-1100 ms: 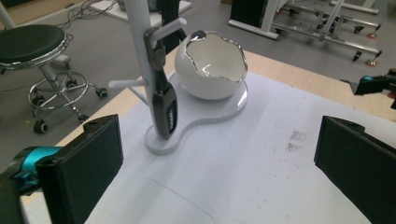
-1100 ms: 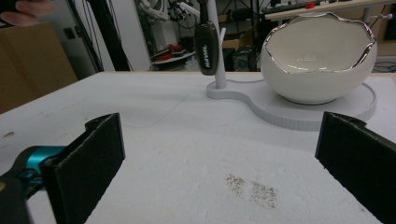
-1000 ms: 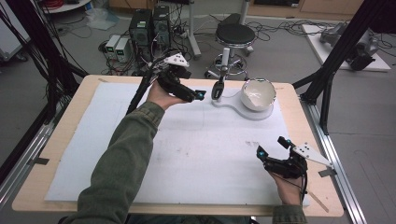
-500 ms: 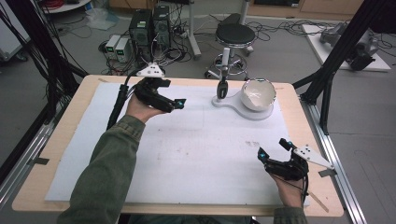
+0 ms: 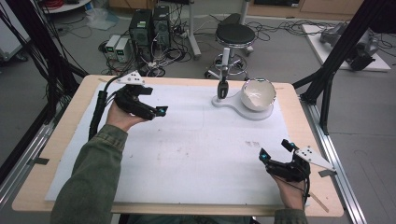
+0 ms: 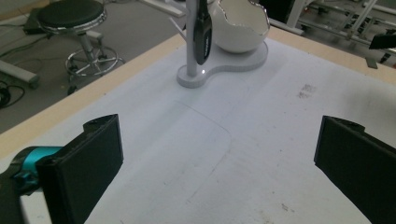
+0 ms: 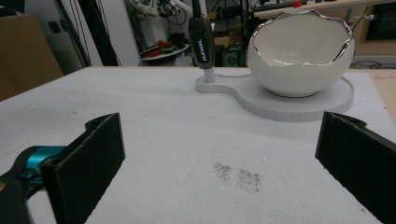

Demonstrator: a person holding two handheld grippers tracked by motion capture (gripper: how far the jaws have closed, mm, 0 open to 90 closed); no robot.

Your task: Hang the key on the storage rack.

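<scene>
Two grippers, both empty, jaws spread wide in their own views with bare white mat between them. Left gripper [image 5: 161,111] sits at the centre left of the high view, held just above the surface, jaws pointing toward the stand at the upper right. Right gripper [image 5: 273,150] is low at the lower right of the frame, hand resting near the front edge of the surface [image 5: 60,140], jaws aimed up the frame at the same stand.

Things in hand: a white stand [image 5: 236,108] with a flat figure-eight base, at the upper centre right of the high view. On its larger lobe sits a white bowl [image 5: 258,94] with a jagged, eggshell-like rim, upright. On the smaller lobe a thin post rises, and a dark handled tool [image 5: 223,87] hangs on it, handle downward, well clear of both grippers. What kind of tool it is cannot be told from these frames.

Reading of the placement: the tool hangs vertically, so its handle is free for a side-on pinch. The left gripper view looks straight at the tool [image 6: 202,32], which suggests that gripper is better lined up for it. The right gripper view frames the bowl [image 7: 301,51] centrally, likely to steady it.

Background: stool [image 5: 235,33] and computer boxes [image 5: 148,25] on the floor beyond the surface.
</scene>
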